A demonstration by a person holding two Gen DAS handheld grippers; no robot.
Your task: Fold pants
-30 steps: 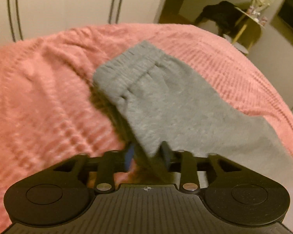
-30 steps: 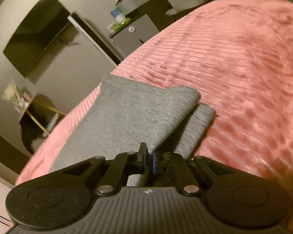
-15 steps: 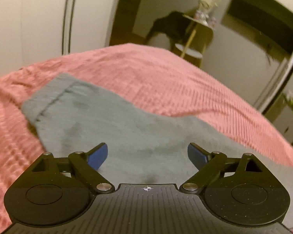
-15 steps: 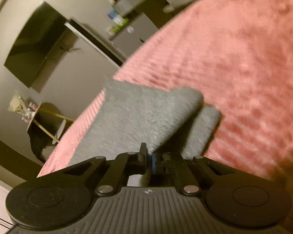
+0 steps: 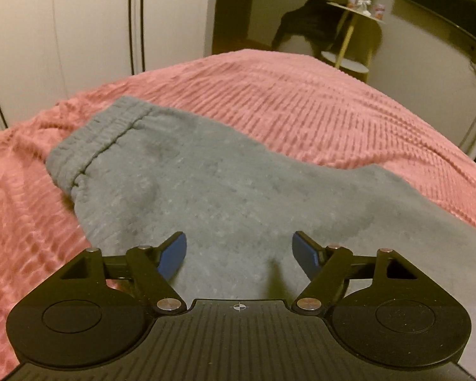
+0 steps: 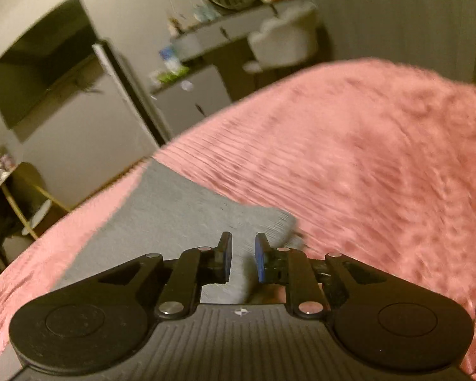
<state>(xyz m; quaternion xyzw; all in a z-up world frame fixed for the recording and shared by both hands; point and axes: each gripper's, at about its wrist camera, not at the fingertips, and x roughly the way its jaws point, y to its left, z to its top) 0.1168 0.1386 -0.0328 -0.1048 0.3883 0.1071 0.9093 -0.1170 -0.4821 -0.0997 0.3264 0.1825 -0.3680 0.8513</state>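
On a pink ribbed bedspread [image 5: 317, 108], as the left wrist camera sees it, the grey sweatpants [image 5: 206, 190] lie flat. Their long axis runs from the gathered elastic waistband [image 5: 89, 143] at far left down toward the lower right edge of the frame, so the waist end points up and left, away from the camera. The left gripper [image 5: 239, 252] hangs just above the cloth with its blue pads [image 5: 174, 252] set wide apart; its jaws are closing, yet the fabric lies under them and neither pad presses on it. Beyond the bed stand white wardrobe doors [image 5: 79, 22] and a small side table [image 5: 358, 16] with dark clothing [image 5: 307, 22] draped beside it. No writing or brand can be read.

From the right wrist camera, blurred, the grey sweatpants [image 6: 161, 209] stretch from the lower left up to a rounded folded end [image 6: 279, 225] just ahead of the fingertips, lying on the pink ribbed bedspread [image 6: 380, 165] near its left edge. The right gripper [image 6: 242, 255] shows a narrow gap between its pads; its jaws are opening, and grey fabric shows through the gap below, with neither pad visibly pressing on it. A dark wall-mounted screen [image 6: 41, 60], a grey cabinet [image 6: 190, 101] and a pale chair [image 6: 285, 38] fill the background. No label is legible here either.
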